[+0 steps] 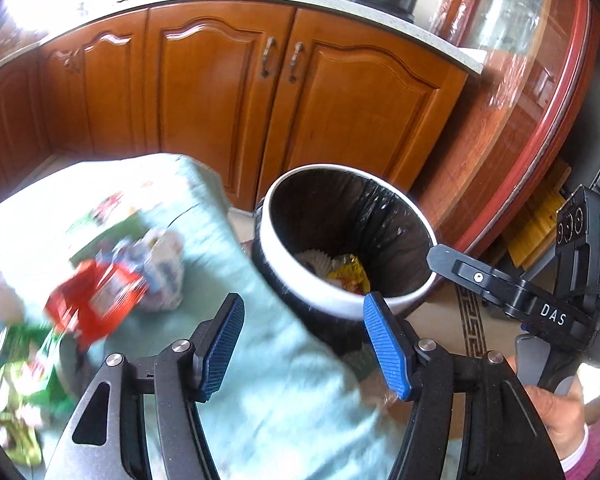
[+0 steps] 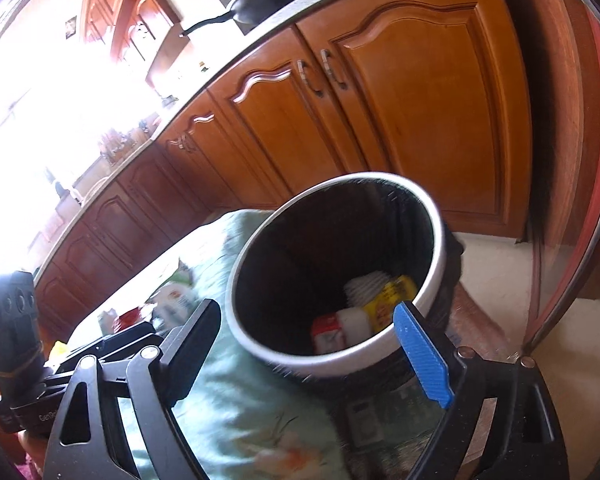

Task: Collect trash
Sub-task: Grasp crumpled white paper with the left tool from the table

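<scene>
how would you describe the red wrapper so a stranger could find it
Start at the round white-rimmed bin before the wooden cabinets, then look left onto the pale green tablecloth. The flat, glossy red wrapper lies there, alone in its red among green and white wrappers.

bin (image 1: pixel 346 240) right of the table (image 1: pixel 260 360), before the cabinets (image 1: pixel 220 92); wrappers (image 1: pixel 350 274) inside
</scene>
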{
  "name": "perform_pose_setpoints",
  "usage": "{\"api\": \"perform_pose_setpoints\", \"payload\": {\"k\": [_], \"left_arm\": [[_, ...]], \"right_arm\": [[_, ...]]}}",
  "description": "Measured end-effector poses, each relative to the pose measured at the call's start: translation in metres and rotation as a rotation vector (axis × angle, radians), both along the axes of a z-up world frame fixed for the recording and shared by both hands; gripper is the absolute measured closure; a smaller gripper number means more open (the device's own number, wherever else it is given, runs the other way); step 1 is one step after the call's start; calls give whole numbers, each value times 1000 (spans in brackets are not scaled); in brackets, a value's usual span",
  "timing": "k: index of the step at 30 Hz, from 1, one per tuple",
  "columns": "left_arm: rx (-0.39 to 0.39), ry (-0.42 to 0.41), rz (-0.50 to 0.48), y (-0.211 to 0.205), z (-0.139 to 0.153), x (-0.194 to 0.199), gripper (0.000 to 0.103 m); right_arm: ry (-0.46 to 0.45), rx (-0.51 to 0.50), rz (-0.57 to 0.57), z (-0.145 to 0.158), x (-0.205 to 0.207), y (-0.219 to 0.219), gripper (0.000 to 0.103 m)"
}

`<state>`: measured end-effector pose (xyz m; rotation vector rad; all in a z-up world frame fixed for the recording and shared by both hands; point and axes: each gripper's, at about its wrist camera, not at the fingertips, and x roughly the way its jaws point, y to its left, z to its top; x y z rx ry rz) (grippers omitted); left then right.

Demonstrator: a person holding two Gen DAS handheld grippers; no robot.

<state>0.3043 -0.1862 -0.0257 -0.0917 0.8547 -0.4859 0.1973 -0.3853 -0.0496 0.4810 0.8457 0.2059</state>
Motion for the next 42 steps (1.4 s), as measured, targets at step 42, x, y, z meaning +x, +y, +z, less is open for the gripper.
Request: {"api": "perform_pose_setpoints", "payload": {"k": [42], "left_arm": [[-83, -9, 401, 207, 24, -88, 41]], "right_arm": [[6, 29, 240, -1, 11, 156, 14]]}}
